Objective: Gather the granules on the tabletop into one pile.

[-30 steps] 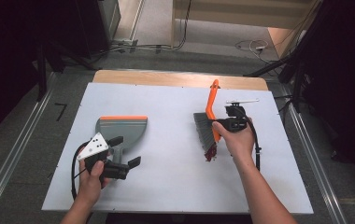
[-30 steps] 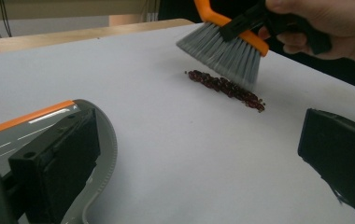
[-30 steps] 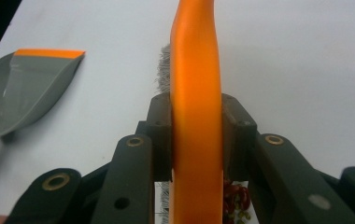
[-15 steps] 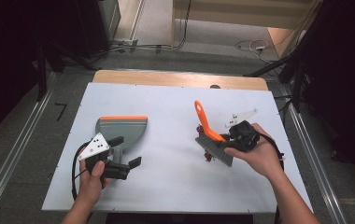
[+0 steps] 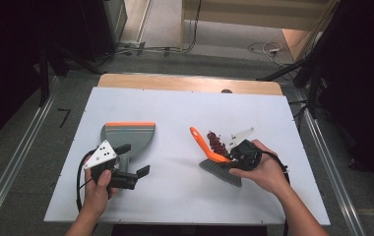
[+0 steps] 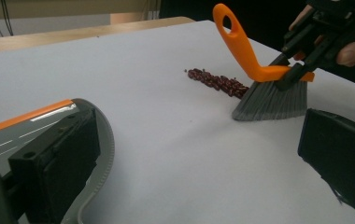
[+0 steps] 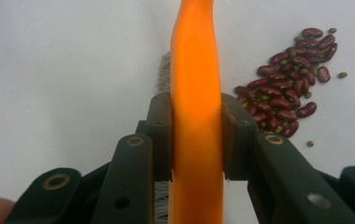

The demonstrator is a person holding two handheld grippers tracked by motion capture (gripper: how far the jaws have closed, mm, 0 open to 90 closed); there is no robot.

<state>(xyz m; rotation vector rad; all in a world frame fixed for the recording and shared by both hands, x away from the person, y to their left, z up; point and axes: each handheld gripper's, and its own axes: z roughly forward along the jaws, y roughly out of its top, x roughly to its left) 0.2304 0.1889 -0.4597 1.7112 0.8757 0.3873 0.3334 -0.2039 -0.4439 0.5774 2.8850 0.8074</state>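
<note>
On table, dustpan (image 5: 128, 135) empty, beans (image 5: 217, 143) beside brush (image 5: 214, 160).

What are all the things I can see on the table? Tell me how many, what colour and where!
Brush: one, orange handle, grey bristles, right of middle, clamped in the right gripper.
Beans: one pile, dark red with a few small green ones, just behind the brush.
Dustpan: one, grey with orange edge, left side, by the left gripper.
Table: one, white top.
Left gripper: one, black, in the left hand.
Right gripper: one, black, in the right hand.
</note>
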